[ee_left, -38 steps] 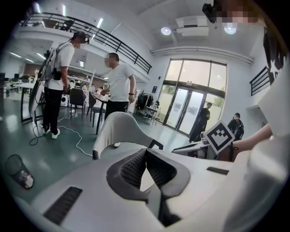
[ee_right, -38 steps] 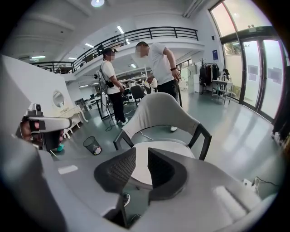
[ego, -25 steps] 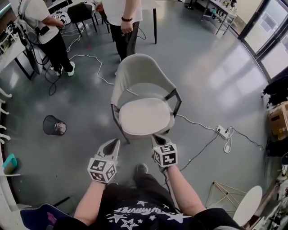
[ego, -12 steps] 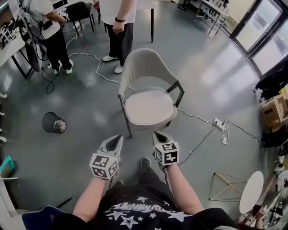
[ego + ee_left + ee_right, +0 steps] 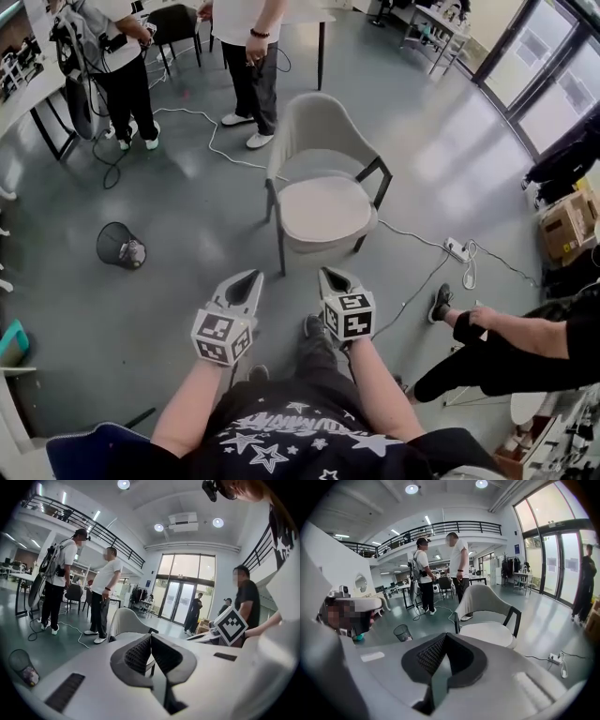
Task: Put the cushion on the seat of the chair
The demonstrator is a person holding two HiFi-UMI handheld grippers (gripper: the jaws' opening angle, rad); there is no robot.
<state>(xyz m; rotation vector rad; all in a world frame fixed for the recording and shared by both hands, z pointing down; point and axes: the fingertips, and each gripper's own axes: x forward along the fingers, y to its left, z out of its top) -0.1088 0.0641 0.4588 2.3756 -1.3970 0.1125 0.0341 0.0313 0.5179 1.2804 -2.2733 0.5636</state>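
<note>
Head view shows the cushion [image 5: 325,208] lying flat on the seat of the chair [image 5: 323,141], between the dark arm frames, with its front edge facing the person. Both tools hang short of the chair, not touching it, over bare floor [image 5: 187,216]. The left hand-held gripper [image 5: 247,279] has its jaws pressed together with nothing between them. The right hand-held gripper [image 5: 336,275] is likewise closed and empty. Open floor lies in front of and left of the chair. A wastebasket [image 5: 120,246] lies well to the left. A cable [image 5: 412,239] and power strip [image 5: 457,248] run along the right, where another person's leg [image 5: 487,361] reaches in. Two people [image 5: 251,66] stand behind the backrest.
</note>
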